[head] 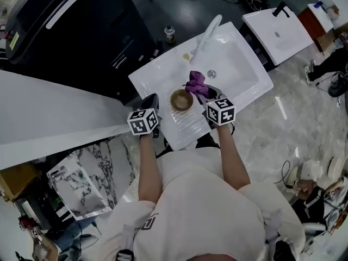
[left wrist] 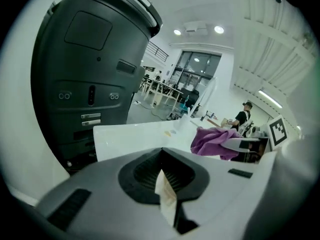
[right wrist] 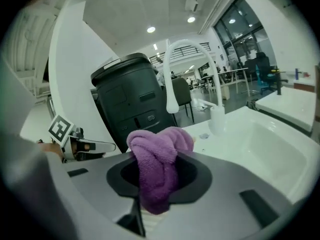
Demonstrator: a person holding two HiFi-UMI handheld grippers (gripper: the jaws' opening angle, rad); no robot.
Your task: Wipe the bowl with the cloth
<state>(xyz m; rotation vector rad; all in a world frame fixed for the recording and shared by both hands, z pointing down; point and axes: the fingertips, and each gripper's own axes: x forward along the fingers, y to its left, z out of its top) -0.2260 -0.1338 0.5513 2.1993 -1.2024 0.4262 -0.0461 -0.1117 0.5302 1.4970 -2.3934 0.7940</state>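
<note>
White sink fills the middle of the head view, and a person's two arms reach toward it from below. Two grippers are held over its ribbed drainboard.

Left gripper: its jaws are pressed together with nothing between them. It hangs just left of the bowl, apart from it.

Right gripper: its jaws pinch one purple cloth. The cloth is bunched into a lump that bulges up out of the jaws and blocks the middle of that gripper's own view.

One brown bowl sits upright on the drainboard between the two grippers, mouth facing up. The cloth's long axis runs from the right jaws away from the person, toward the faucet. Its near edge is just beside the bowl's far rim; contact cannot be judged.

Beyond the cloth, one white faucet arches over the basin. One large black machine stands past the sink's left end. One small bottle stands on the dark floor behind the sink. A second white sink stands well apart at the upper right.
</note>
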